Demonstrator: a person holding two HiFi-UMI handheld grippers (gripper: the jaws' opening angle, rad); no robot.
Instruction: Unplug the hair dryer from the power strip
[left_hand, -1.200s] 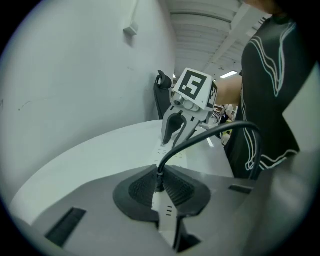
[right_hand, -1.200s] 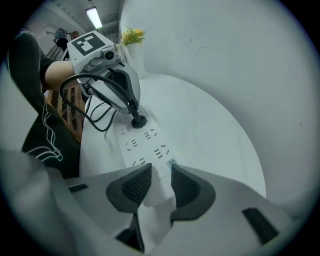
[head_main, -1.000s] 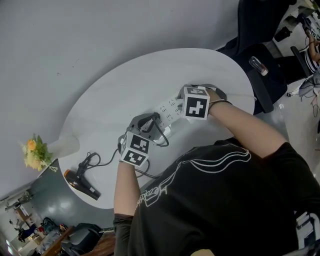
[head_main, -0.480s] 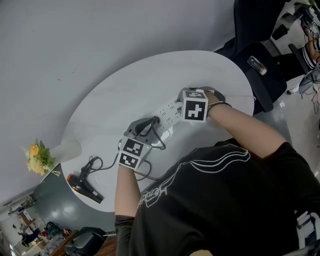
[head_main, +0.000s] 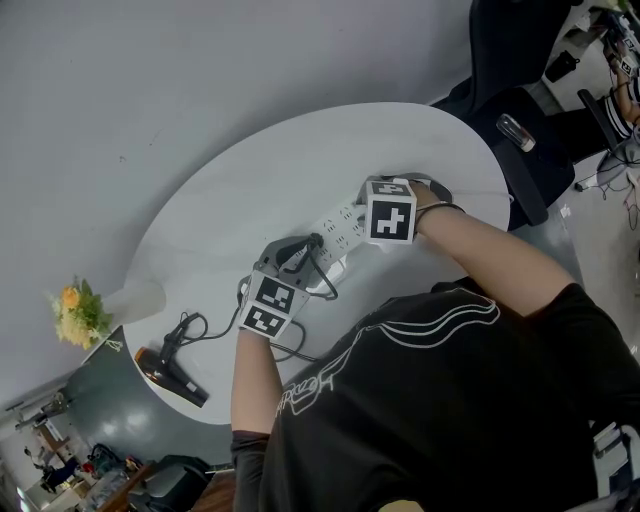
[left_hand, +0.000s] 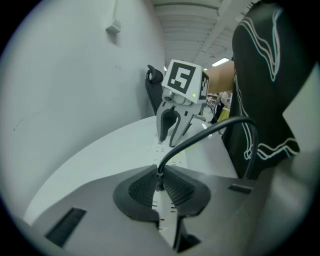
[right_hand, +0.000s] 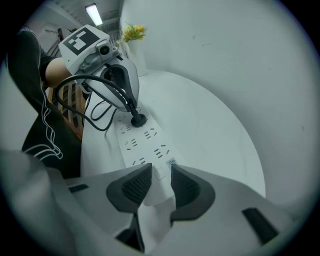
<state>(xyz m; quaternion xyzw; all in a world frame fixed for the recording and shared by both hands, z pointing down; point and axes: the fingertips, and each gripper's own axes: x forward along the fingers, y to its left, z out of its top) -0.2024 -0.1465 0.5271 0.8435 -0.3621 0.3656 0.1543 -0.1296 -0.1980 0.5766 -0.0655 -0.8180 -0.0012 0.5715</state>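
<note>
The left gripper (left_hand: 160, 187) has its jaws pinched on the black plug (right_hand: 138, 119), which sits in the white power strip (right_hand: 145, 145). The right gripper (right_hand: 156, 186) clamps the strip's end. The hair dryer (head_main: 172, 375) lies well apart, at the edge of the table (head_main: 250, 180). The unplugging pull looks next: lift straight out while the strip is held down.

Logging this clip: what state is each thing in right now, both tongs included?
Left tongs: shut on the plug's neck.
Right tongs: shut on the strip's end.
Plug: seated in its socket.
Strip: flat on the table, other visible sockets empty.
Hair dryer: lying near the table's edge.
Vase: upright, flowers in it.
</note>
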